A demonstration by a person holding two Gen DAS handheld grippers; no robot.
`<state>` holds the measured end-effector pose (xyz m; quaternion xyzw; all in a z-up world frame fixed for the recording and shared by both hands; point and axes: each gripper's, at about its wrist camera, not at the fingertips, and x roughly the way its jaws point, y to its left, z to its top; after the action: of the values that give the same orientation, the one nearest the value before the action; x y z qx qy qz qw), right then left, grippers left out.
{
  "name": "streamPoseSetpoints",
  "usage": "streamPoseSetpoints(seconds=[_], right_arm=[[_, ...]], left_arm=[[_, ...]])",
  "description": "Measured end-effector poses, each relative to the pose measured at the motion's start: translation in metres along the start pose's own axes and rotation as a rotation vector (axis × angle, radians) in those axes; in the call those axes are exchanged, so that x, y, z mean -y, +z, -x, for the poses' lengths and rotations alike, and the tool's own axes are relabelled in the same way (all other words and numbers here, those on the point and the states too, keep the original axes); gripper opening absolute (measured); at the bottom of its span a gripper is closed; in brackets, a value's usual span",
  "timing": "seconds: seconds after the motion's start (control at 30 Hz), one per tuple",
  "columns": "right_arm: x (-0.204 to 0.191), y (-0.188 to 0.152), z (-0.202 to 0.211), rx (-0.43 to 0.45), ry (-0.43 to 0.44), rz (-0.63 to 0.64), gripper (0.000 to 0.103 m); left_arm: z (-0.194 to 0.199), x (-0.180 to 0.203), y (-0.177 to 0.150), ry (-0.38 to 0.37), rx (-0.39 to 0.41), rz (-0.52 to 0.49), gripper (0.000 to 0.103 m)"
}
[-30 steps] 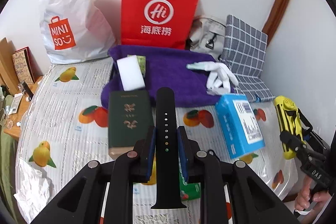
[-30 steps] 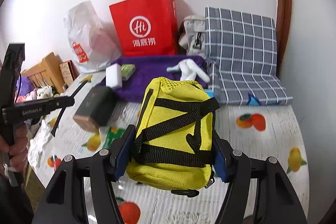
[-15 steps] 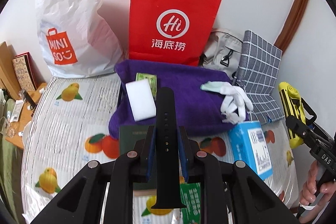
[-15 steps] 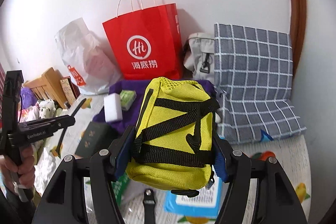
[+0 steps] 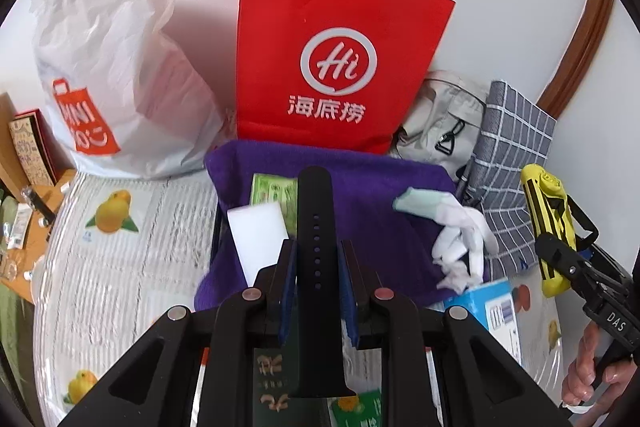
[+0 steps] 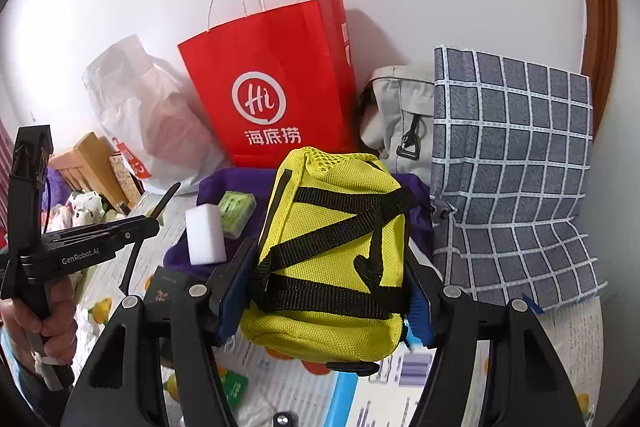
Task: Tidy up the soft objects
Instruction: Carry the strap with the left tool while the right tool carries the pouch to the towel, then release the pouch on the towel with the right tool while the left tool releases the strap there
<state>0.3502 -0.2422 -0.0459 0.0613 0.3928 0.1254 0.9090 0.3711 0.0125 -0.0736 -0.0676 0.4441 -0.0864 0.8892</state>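
Observation:
My left gripper (image 5: 316,259) is shut on a black watch strap (image 5: 316,227) that stands up between its blue pads, over the near edge of a purple towel (image 5: 360,195). On the towel lie a white sponge block (image 5: 256,239), a green packet (image 5: 272,193) and white gloves (image 5: 460,235). My right gripper (image 6: 332,267) is shut on a yellow mesh pouch (image 6: 332,247) with black straps, held above the bed in front of the towel (image 6: 228,183). The pouch (image 5: 548,223) also shows at the right edge of the left wrist view.
A red paper bag (image 5: 332,47), a white plastic shopping bag (image 5: 112,59), a grey bag (image 5: 440,115) and a checked cushion (image 6: 512,163) stand against the wall behind the towel. A blue box (image 5: 488,303) and a dark green book (image 5: 276,379) lie on the fruit-print sheet (image 5: 120,267).
Both grippers have moved toward the wall with their loads. The towel and bags now sit closer and larger, and the book has slid under the left gripper.

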Motion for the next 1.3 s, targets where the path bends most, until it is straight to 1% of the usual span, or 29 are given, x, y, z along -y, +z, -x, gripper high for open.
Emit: streamPoseSetpoints(seconds=[0.1,0.2,0.3,0.5,0.6,0.63,0.7,0.87,1.07,1.17,1.3], right_arm=[[0.003,0.011,-0.007,0.004,0.01,-0.004,0.066],[0.004,0.02,-0.021,-0.005,0.008,-0.003,0.066],[0.003,0.021,-0.037,-0.014,0.03,-0.001,0.066],[0.005,0.016,-0.076,-0.074,0.037,0.023,0.066],[0.007,0.014,-0.093,-0.113,0.037,0.013,0.066],[0.008,0.014,-0.099,-0.132,0.033,0.011,0.066],[0.009,0.011,-0.105,-0.137,0.037,0.009,0.066],[0.017,0.006,-0.127,-0.192,0.014,0.003,0.066],[0.018,-0.005,-0.15,-0.27,0.022,0.007,0.066],[0.021,-0.008,-0.158,-0.294,0.022,-0.001,0.066],[0.026,-0.009,-0.163,-0.315,0.044,-0.03,0.068]], left_arm=[[-0.008,0.001,0.011,0.01,0.005,0.003,0.02],[-0.021,0.004,0.016,-0.005,-0.005,0.006,0.02],[-0.035,0.004,0.018,-0.012,-0.023,0.008,0.02],[-0.064,-0.001,0.022,-0.023,-0.065,0.032,0.02],[-0.078,-0.002,0.022,-0.031,-0.078,0.045,0.02],[-0.084,-0.001,0.022,-0.035,-0.089,0.045,0.02],[-0.093,0.001,0.021,-0.042,-0.116,0.038,0.02],[-0.103,0.004,0.021,-0.047,-0.131,0.019,0.02],[-0.118,0.001,0.017,-0.051,-0.168,0.034,0.02],[-0.122,0.002,0.015,-0.057,-0.179,0.032,0.02],[-0.128,0.002,0.014,-0.06,-0.185,0.04,0.02]])
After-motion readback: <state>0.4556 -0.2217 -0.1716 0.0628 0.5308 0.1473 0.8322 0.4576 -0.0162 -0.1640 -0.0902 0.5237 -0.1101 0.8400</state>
